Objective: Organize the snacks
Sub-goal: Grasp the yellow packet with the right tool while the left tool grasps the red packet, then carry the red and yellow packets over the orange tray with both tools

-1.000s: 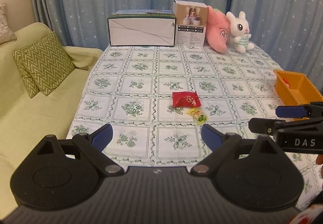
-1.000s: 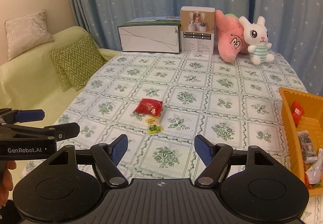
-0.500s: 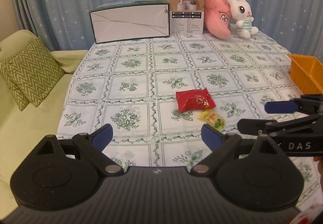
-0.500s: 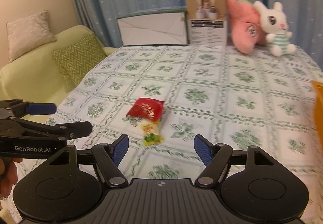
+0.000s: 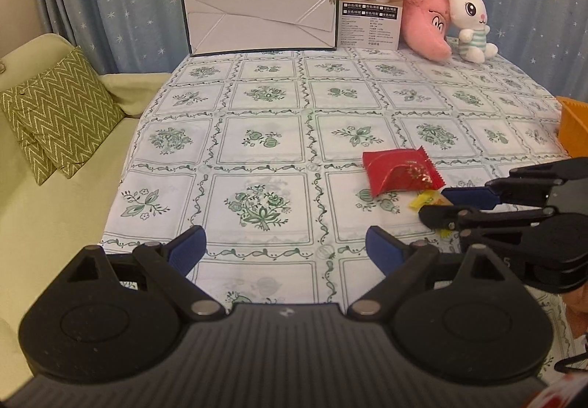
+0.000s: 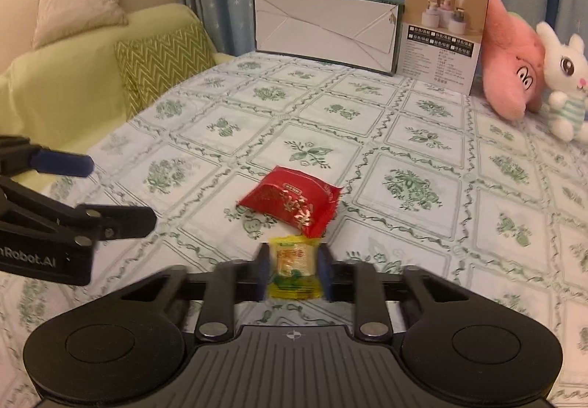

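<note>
- Both grippers have come lower and closer to the tablecloth [image 5: 264,136] since the earlier pictures, and the snacks now look larger in each view.
- Right gripper [image 6: 293,266]: its jaws have just been closing, and the yellow snack packet [image 6: 293,270] now sits between the 2 blue pads, which press on its sides.
- That yellow packet lies on the cloth just in front of the red snack packet [image 6: 292,204]; the 2 touch or nearly touch at the red packet's near corner.
- Left gripper [image 5: 284,248]: its jaws stand wide apart with only patterned cloth between them, to the left of both snacks.
- From the left wrist view the right gripper's fingers [image 5: 474,196] reach in from the right and cover most of the yellow packet, with the red one just beyond.
- An orange basket [image 5: 573,125] shows at the table's right edge, well apart from the snacks.
- At the far end stand a white carton [image 5: 261,22], a printed box [image 5: 371,3], a pink plush [image 5: 426,25] and a white bunny [image 5: 468,22].
</note>
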`<state>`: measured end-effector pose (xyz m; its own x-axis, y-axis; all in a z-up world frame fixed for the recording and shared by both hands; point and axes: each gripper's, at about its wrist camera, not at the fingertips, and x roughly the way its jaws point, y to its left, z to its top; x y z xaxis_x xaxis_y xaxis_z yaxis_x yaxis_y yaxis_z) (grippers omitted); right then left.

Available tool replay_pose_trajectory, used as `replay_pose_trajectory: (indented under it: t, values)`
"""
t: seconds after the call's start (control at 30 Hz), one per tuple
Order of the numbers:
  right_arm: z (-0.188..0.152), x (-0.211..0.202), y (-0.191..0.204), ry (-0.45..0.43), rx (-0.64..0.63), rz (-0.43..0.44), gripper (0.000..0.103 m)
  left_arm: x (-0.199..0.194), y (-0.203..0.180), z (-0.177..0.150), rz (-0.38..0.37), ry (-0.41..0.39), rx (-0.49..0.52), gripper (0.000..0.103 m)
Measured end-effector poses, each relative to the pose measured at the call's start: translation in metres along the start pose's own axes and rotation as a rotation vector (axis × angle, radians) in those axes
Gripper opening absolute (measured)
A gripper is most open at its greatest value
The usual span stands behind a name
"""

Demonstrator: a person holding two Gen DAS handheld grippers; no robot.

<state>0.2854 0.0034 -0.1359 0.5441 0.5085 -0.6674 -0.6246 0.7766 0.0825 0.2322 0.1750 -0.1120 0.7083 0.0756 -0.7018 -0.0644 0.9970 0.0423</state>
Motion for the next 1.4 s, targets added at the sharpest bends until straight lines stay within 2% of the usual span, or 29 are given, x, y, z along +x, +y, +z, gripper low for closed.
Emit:
replay_pose_trajectory:
  t: [0.1, 0.17, 0.37, 0.5, 0.6, 0.67, 0.73, 0.8, 0.83, 0.87, 0.93, 1.17, 1.4]
  values:
    - [-0.002, -0.007, -0.007, 0.015, 0.032, -0.014, 0.022, 0.005, -0.006, 0.003, -0.017, 0.000, 0.034, 0.092]
    - [-0.004, -0.017, -0.014, 0.021, 0.054, -0.033, 0.022, 0.009, -0.015, 0.008, -0.048, -0.017, 0.092, 0.090]
    - [-0.008, -0.046, -0.043, 0.023, 0.130, -0.075, 0.022, 0.034, -0.053, 0.027, -0.108, -0.052, 0.351, 0.087]
    - [-0.010, -0.054, -0.058, 0.013, 0.174, -0.094, 0.022, 0.056, -0.075, 0.034, -0.160, -0.049, 0.514, 0.086]
    - [-0.013, -0.053, -0.067, 0.019, 0.215, -0.099, 0.022, 0.069, -0.084, 0.042, -0.171, -0.034, 0.568, 0.084]
    - [-0.014, -0.053, -0.071, 0.019, 0.232, -0.099, 0.022, 0.077, -0.085, 0.047, -0.191, -0.016, 0.585, 0.076]
    - [-0.014, -0.053, -0.074, 0.016, 0.239, -0.098, 0.022, 0.082, -0.084, 0.052, -0.210, 0.005, 0.573, 0.069]
    - [-0.015, -0.053, -0.076, 0.013, 0.253, -0.094, 0.022, 0.084, -0.081, 0.057, -0.239, 0.041, 0.522, 0.055]
    - [-0.015, -0.053, -0.077, 0.013, 0.260, -0.093, 0.022, 0.083, -0.080, 0.059, -0.243, 0.056, 0.493, 0.044]
    - [-0.015, -0.053, -0.079, 0.012, 0.267, -0.092, 0.022, 0.083, -0.080, 0.059, -0.243, 0.067, 0.467, 0.037]
    - [-0.015, -0.053, -0.080, 0.010, 0.279, -0.087, 0.022, 0.080, -0.081, 0.058, -0.232, 0.081, 0.418, 0.027]
    - [-0.016, -0.065, -0.084, -0.005, 0.299, -0.096, 0.022, 0.051, -0.089, 0.041, -0.186, 0.088, 0.217, 0.025]
    - [-0.030, -0.111, -0.081, -0.027, 0.350, -0.125, 0.022, -0.002, -0.104, 0.027, -0.158, 0.071, 0.083, 0.025]
